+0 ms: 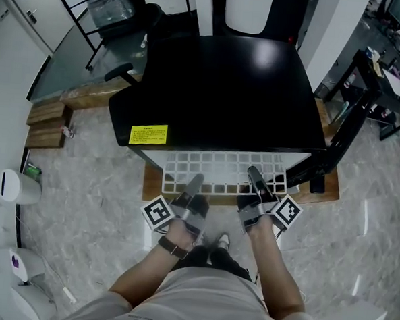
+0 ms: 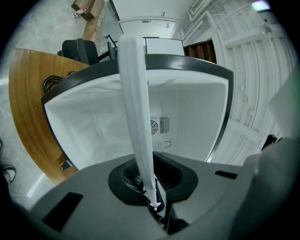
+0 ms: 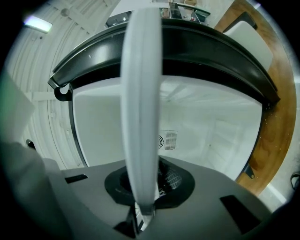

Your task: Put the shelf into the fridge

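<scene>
Shelf is a white grid, lying flat and sticking out of the front of the black fridge. Its far part is under the fridge's top and its near edge is toward me.

From the head view I hold that near edge at two spots. The left gripper is at the left of the middle and the right gripper is at the right. The two are near each other but apart. This view also shows a yellow label on the fridge's top and the wooden base under the fridge. It does not let me judge the jaws.

The left gripper view settles that. The jaws are closed down on the shelf's rim, which rises from them as a thin white bar. Behind the bar is the white fridge cavity with a round vent on its back wall.

The right gripper view shows the same clamp. The jaws pinch the rim, seen wider here, with the cavity and the vent behind it.
</scene>
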The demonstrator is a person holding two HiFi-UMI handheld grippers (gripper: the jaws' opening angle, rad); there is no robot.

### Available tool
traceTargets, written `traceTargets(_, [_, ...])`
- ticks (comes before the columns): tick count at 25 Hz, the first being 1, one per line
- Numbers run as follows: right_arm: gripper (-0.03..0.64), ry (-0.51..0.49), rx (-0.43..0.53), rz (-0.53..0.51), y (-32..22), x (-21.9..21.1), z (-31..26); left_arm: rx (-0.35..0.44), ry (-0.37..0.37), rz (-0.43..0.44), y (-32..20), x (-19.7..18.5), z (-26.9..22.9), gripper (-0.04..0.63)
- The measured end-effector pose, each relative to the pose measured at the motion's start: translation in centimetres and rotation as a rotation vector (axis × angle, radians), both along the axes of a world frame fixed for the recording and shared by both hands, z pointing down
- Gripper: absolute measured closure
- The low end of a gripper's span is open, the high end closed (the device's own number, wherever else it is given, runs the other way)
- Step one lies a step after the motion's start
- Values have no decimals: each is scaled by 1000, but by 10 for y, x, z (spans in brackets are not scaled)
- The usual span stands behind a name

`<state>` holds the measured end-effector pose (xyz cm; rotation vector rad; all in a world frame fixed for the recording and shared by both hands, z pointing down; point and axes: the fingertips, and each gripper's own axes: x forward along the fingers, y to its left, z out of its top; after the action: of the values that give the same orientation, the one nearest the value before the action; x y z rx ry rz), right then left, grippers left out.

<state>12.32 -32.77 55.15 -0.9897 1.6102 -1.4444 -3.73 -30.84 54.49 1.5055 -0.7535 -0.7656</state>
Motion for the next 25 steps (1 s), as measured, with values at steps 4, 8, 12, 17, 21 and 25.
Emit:
traceTargets(4, [568, 10, 7, 13, -14, 0, 1, 4, 6, -8, -14, 0, 0, 566])
traceTargets(8, [568, 5, 11, 31, -29, 1, 2, 6, 5, -13, -29, 0, 2, 566])
traceTargets(12, [568, 11, 16, 41, -44, 1, 1, 13, 10, -17, -44, 0, 1, 566])
traceTargets(17, [568, 16, 21, 54, -59, 3, 1, 0, 7, -17, -59, 0, 6, 566])
traceTargets(21, [568, 13, 28, 60, -70, 3, 1, 14, 21, -18, -70, 2, 0, 566])
traceTargets(25, [568, 17, 32, 60, -77, 3, 1, 14, 25, -24, -77, 2, 1, 566])
